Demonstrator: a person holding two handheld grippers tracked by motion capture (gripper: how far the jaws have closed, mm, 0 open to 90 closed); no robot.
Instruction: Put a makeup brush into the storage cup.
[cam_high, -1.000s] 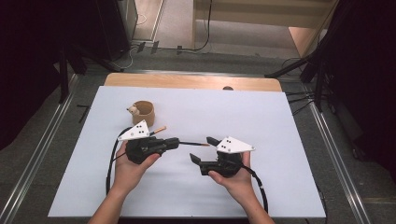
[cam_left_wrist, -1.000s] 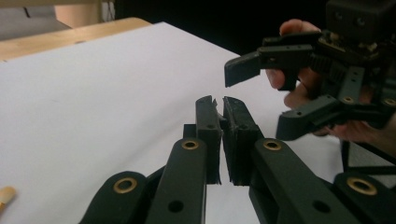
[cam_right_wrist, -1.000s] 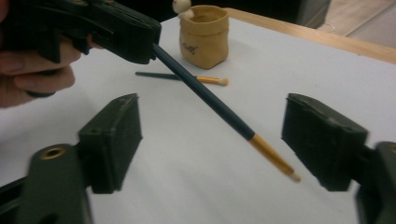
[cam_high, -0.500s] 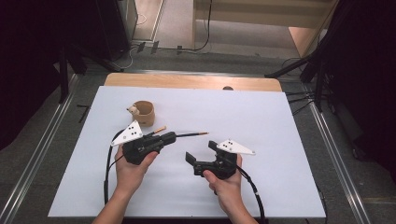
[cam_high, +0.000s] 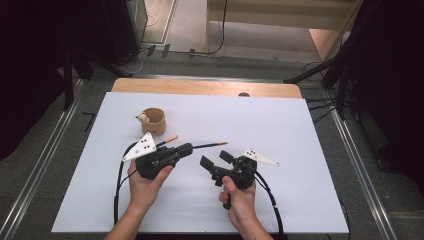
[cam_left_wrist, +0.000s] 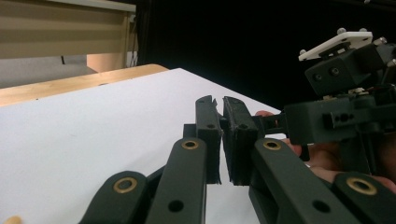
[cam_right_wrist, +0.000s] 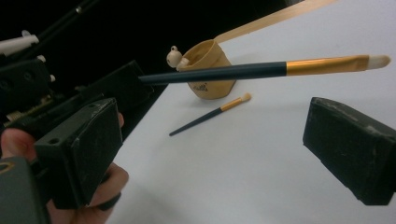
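Note:
My left gripper (cam_high: 186, 149) (cam_left_wrist: 219, 107) is shut on the dark handle of a makeup brush (cam_high: 207, 145) (cam_right_wrist: 215, 72), held level above the white mat. The brush's gold ferrule and pale bristles point right. My right gripper (cam_high: 215, 158) (cam_right_wrist: 215, 126) stands open just below the brush's tip. Its jaws have just been closing a little, with nothing between the pads (cam_right_wrist: 84, 149). A second, smaller brush (cam_high: 167, 140) (cam_right_wrist: 210, 116) lies on the mat. Behind it stands a tan cup (cam_high: 152, 122) (cam_right_wrist: 208, 88) with a small round head on its rim.
The white mat (cam_high: 300, 130) covers a wooden table whose far edge (cam_high: 200, 86) shows. Black cables trail from both grippers toward the near edge. Dark stands and floor rails flank the table on both sides.
The right gripper has drawn back a little from the held brush's tip toward the near edge. The left gripper has shifted slightly left and away, still holding the brush.

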